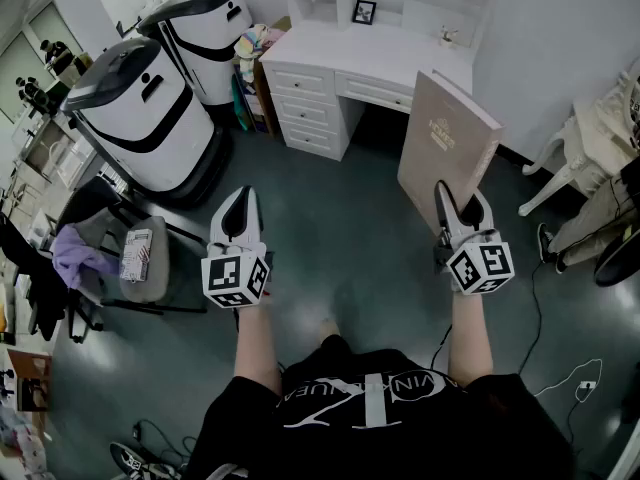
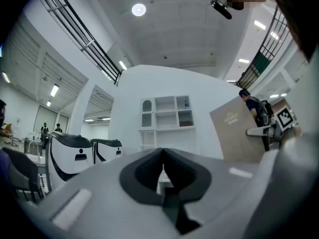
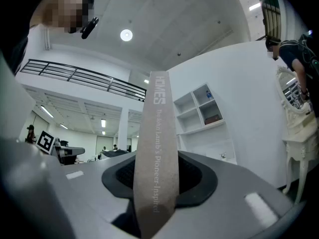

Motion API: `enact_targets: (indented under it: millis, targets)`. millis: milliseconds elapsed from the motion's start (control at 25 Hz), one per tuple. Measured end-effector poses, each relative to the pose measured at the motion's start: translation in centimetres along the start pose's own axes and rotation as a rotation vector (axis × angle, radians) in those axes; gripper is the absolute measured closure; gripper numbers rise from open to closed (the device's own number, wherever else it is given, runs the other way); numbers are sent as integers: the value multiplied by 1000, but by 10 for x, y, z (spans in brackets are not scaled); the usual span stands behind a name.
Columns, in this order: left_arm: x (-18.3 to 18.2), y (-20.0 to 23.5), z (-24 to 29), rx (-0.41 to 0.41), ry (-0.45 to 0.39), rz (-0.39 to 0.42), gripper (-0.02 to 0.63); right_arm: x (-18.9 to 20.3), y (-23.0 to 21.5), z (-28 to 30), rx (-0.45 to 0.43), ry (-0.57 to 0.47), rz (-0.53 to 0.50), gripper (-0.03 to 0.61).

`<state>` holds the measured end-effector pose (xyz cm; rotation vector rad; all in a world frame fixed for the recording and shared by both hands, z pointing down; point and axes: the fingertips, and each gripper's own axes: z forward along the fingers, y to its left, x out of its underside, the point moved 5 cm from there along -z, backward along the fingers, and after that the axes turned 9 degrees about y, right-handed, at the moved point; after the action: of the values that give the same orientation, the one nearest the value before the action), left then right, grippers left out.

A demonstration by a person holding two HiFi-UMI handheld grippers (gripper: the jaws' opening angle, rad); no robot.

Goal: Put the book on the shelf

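A large tan hardcover book [image 1: 447,146] stands upright over the grey floor, in front of the white desk [image 1: 375,53]. My right gripper [image 1: 456,211] is shut on the book's lower edge. In the right gripper view the book's spine [image 3: 156,148] runs up between the jaws, and both pads press on it. My left gripper [image 1: 239,208] hangs at the left, shut and holding nothing. In the left gripper view the left gripper's [image 2: 162,172] jaws meet in front of the white shelf unit [image 2: 167,116], with the book [image 2: 237,129] at the right. The shelf's [image 3: 199,108] open compartments lie ahead.
Two white-and-black machines [image 1: 145,118] [image 1: 208,36] stand at the left of the desk. A chair draped with clothes [image 1: 105,253] is at the far left, a white chair [image 1: 585,158] at the right. A small picture frame [image 1: 364,11] sits on the desk. Cables lie on the floor [image 1: 560,378].
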<state>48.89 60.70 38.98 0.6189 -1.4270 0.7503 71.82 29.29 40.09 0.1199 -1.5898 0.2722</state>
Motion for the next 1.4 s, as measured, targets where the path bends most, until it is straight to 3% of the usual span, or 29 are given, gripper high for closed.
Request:
enact_targets:
  millis: [480,720,920,1080,1400]
  targets:
    - [9,50,67,47,10,-7,614,14,4,66,60,16,8,407]
    - [6,81,90,78,-6,23,614,21,8,90,103,-25,91,407]
    - [13,106,108,74,11,-15,614,20,14,110,116,-1,67,407]
    - [24,111,136,85,18,-52,614,21,0,133,128,1,57,407]
    - [24,130,223,81,32,-41,614,19,-50,217,138,-32,73,407]
